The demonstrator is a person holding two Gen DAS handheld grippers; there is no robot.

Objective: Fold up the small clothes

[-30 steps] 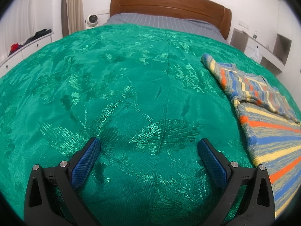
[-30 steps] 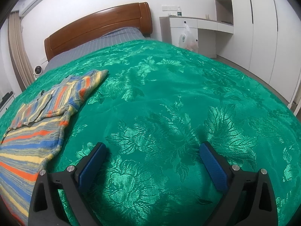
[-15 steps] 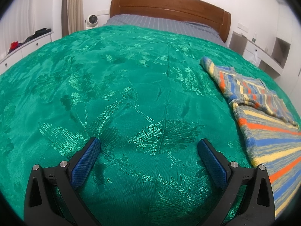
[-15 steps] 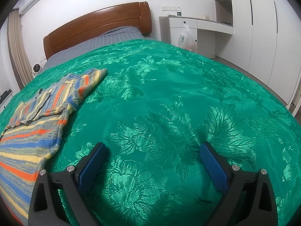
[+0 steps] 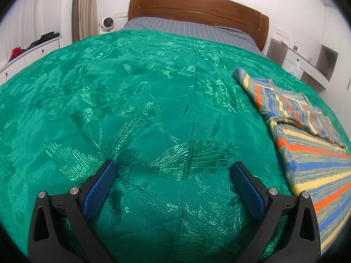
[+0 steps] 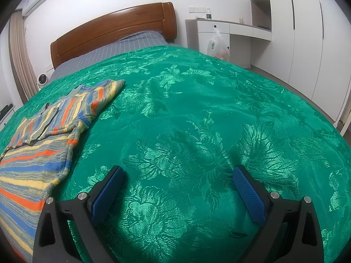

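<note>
While no writing reads: striped sweater (image 5: pixel 307 144) beside spread fingers (image 5: pixel 101 186).

A bed (image 5: pixel 109 100) under a green floral cover fills the room, its wooden headboard (image 5: pixel 197 4) against a white wall. White wardrobes (image 6: pixel 307 43) stand beyond its right side; beige curtains (image 5: pixel 84 6) hang left of the headboard.

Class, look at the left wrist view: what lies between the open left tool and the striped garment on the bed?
Only bare green bedspread lies between the left tool and the striped garment; the left wrist view shows nothing else there.
</note>
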